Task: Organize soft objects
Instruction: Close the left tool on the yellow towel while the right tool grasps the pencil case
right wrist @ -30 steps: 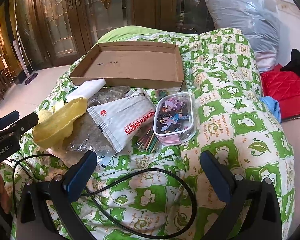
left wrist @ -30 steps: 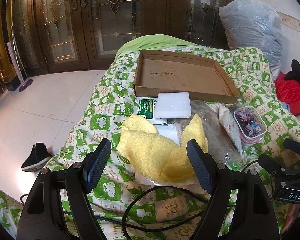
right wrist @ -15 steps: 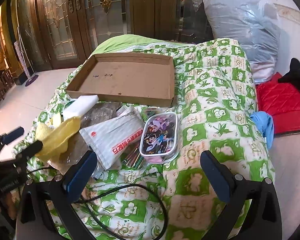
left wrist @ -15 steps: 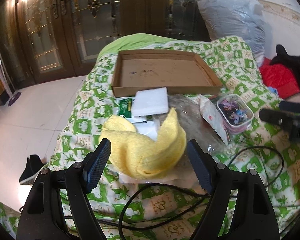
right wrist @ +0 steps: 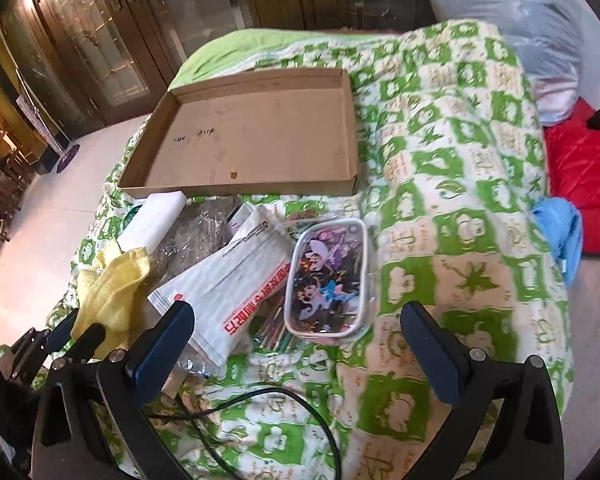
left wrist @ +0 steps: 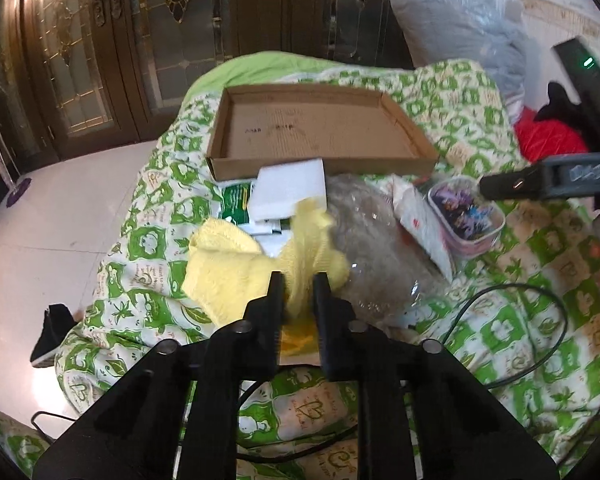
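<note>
My left gripper [left wrist: 299, 280] is clamped on the yellow towel [left wrist: 236, 264], jaws pinched close w/ a fold of the cloth bunched between them; the rest of the towel drapes left & forward over the green-and-white quilt [left wrist: 480, 320]. From the right wrist cam I see the same towel [right wrist: 112, 284] at far left, hanging from the left gripper's tips. My right gripper [right wrist: 296, 344] is spread wide, nothing between the fingers [right wrist: 164, 344], hovering above the quilt [right wrist: 460, 208] just short of the cartoon pencil case [right wrist: 328, 276].

Pencil case sits on the quilt w/ colored pencils [right wrist: 276, 328] poking out under its near-left edge. Just left of it lies a white packet w/ red print [right wrist: 236, 280], partly over a clear plastic bag [right wrist: 196, 236]. In the left cam that bag [left wrist: 376, 248] is right beside the towel, touching its right side. A white foam block [left wrist: 290, 190] rests against the near wall of the cardboard tray [left wrist: 320, 164], w/ a green packet [left wrist: 236, 204] peeking from under its left side. The tray [right wrist: 240, 190] lies flat on the quilt beyond the clutter. Black cable [right wrist: 260, 408] loops over the quilt near my right gripper. Black shoe [left wrist: 52, 332] on the floor at left.
</note>
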`<state>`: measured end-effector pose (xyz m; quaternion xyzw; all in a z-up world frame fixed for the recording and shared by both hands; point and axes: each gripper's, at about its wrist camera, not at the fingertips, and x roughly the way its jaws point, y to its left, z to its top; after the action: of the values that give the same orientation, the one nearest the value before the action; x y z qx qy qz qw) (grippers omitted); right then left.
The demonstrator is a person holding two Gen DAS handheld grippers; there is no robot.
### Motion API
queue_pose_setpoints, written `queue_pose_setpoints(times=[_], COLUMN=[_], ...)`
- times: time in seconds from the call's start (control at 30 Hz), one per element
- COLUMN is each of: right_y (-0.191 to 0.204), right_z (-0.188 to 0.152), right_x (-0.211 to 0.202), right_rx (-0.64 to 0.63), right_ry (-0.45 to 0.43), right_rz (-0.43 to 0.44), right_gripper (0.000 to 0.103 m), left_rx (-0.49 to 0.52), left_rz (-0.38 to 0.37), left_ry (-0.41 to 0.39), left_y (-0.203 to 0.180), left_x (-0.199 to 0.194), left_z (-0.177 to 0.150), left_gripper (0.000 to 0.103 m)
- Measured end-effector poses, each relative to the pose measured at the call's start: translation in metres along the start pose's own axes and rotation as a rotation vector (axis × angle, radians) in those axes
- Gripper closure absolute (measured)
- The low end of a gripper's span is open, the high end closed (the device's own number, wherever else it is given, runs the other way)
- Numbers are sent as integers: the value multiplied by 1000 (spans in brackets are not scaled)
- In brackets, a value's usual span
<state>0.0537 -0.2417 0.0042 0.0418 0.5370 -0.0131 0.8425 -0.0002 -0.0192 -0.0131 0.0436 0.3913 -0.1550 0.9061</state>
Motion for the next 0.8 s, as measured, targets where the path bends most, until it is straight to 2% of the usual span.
queue_pose_setpoints(times=[0.13,0.2,0.33,0.47,0.5,0.53,0.57,0.8], right_y=[3,1,-1,5,4,3,1,-3], right_z=[6,11,15,14,14,13,12,9], right_x=[13,26,55,87,91,95,96,51], right_rx=[-30,-24,-26,-109,-117,-125,-126,-130], right_ry=[17,47,115,137,136,134,127,30], right_rz=[-59,-73,-96,-226,-247,-280,-292,-183], right_gripper=[1,8,9,9,12,23,24,26], left_rx=[-24,-25,-20,-32,-36,-39,-41,-19], left_rz=[-22,-26,-33,-33,-34,-36,-38,-42], left_ry=[-30,-25,3,41,51,57,60,75], left_y=[4,4,3,5,6,7,7,3], left_x=[-8,-6,0,7,9,10,10,13], left_z=[3,4,4,2,2,1,1,-1], left_gripper=[90,90,90,89,89,89,89,89])
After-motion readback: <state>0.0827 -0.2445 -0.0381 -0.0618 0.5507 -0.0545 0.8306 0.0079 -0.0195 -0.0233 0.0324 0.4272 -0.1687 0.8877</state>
